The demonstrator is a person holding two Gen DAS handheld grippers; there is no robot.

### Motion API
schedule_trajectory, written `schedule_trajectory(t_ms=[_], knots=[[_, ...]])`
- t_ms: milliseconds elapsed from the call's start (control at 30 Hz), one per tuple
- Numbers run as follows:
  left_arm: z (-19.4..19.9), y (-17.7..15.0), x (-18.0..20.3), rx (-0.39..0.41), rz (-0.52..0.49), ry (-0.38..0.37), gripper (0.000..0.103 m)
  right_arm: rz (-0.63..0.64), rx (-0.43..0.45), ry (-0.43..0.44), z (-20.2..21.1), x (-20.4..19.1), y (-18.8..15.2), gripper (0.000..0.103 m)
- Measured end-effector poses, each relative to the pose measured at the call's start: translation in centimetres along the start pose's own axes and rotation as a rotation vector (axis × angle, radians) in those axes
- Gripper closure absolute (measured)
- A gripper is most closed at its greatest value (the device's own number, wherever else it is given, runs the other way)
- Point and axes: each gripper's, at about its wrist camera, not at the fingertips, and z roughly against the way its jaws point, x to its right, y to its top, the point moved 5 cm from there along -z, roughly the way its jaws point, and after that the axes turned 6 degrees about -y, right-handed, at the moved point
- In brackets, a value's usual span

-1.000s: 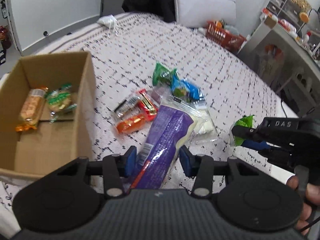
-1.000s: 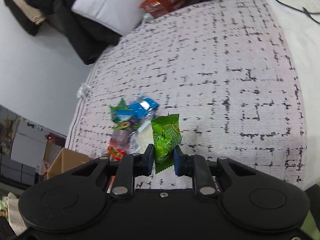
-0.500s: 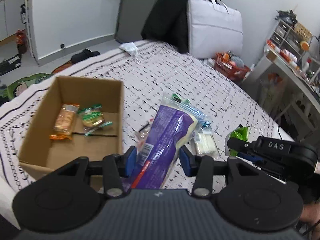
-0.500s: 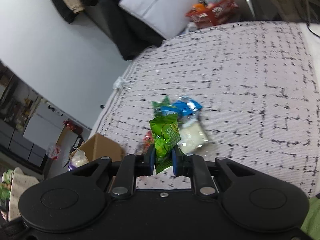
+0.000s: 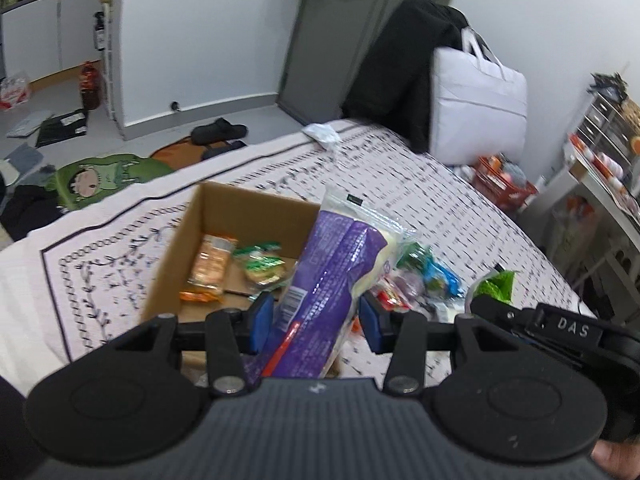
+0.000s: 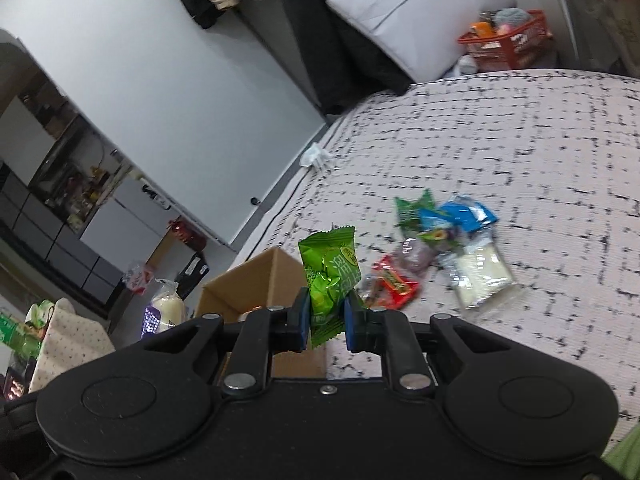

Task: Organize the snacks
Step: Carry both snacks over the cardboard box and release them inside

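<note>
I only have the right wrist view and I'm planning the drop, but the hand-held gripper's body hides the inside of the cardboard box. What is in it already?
Observer: Two snacks lie on the floor of the cardboard box: an orange-wrapped packet and a green-and-white packet, side by side.
Operator: Is the other hand carrying anything?
Observer: Yes. The left hand-held gripper is shut on a long purple package, with its far end pointing up and away.

Purple packet (image 5: pixel 324 280) and green packet (image 6: pixel 330 276) lifted off bed (toward box (image 5: pixel 224 216)).
</note>
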Motion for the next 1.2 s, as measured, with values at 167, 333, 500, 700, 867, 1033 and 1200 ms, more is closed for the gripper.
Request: schedule_trajectory(t_ms=[167,333,500,700,867,1033,1200], knots=[[0.6,1.0,-2.2,0.014,0.037,0.019,0.057,0.022,0.0,0.027,-0.5,-1.9,-0.2,0.086],[0.9,2.1,-4.4,0.03,0.071,0.041,0.057,0.036,-0.005,0.066,-1.2,-3.9,-0.6,0.086],[1.1,2.9,-6.2,0.038,0.1,0.056,0.057,0.074,0.0,0.115,-1.9,-6.6,-0.9,0.086],[0.8,3.5,-8.1,0.034,0.145,0.067,0.057,0.104,0.001,0.137,-3.1,-9.4,-1.2,0.086],[-0.4,3.1,-8.5,-0.001,0.155,0.06,0.057,0.105,-0.013,0.152,-4.5,-10.5,-1.4,0.086],[-2.2,2.4,-8.9,-0.034,0.184,0.068,0.056,0.114,-0.039,0.148,-5.5,-10.4,-1.9,0.086],[-2.9,2.4,-9.2,-0.034,0.196,0.077,0.054,0.106,-0.091,0.153,-6.5,-10.0,-2.7,0.086]])
